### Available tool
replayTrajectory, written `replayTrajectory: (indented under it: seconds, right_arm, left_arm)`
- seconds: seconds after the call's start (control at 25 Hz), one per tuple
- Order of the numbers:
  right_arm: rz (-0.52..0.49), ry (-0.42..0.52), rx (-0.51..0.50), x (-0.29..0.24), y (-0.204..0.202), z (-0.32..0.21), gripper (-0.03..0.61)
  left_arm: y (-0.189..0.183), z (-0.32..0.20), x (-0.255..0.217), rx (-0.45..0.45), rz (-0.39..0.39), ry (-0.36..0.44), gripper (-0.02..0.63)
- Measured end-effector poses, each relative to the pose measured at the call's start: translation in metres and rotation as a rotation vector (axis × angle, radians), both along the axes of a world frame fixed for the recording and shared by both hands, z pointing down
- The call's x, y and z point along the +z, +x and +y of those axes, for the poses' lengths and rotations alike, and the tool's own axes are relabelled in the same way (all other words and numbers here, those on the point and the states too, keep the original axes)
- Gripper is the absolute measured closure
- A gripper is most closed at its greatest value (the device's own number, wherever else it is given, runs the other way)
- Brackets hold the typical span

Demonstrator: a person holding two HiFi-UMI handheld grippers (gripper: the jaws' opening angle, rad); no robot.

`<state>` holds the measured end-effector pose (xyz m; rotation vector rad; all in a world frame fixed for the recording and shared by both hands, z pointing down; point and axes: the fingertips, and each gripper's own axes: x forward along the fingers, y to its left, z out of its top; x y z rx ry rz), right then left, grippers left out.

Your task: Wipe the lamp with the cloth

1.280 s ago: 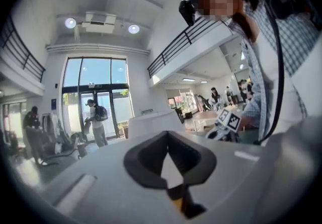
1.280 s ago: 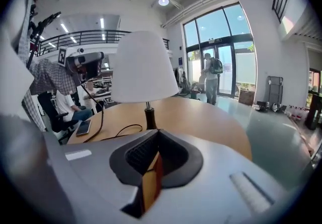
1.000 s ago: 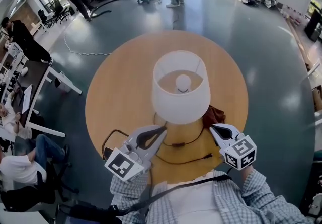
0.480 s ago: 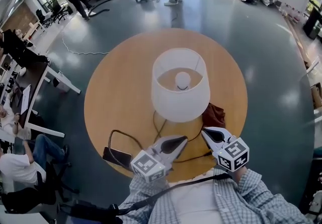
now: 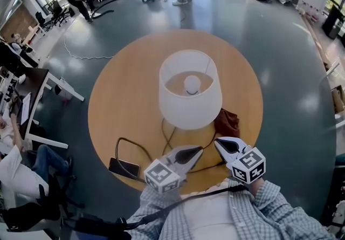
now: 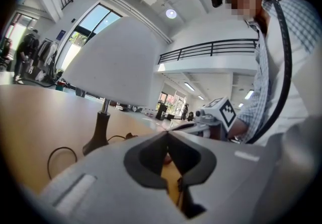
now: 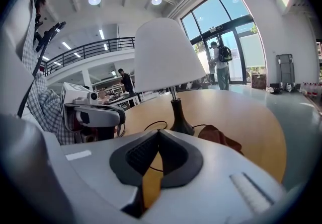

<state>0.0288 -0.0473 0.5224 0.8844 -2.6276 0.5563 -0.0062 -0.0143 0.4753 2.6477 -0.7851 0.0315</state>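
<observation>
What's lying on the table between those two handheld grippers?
A black cord runs over the wooden table between the left gripper and the right gripper; otherwise that stretch is bare wood. The head view shows it.

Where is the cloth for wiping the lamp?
In the head view, the crumpled dark red cloth lies on the round table, just right of the lamp and just ahead of the right hand-held gripper.

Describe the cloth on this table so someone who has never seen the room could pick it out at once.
Find the round wooden table with the white-shaded lamp standing on it. In the head view, the cloth lies crumpled just right of the lamp's base. It is the only soft, reddish-brown thing there; the cable and the flat device nearby are black.
</observation>
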Motion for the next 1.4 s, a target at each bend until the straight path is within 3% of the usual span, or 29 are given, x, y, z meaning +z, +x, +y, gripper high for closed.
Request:
replayTrajectory:
  seconds: [1.4]
  right_arm:
    - [0.023, -0.045, -0.01, 0.012, -0.003, 0.0, 0.575]
  left_arm:
    - [-0.002, -0.003, 0.006, 0.008, 0.02, -0.027, 0.609]
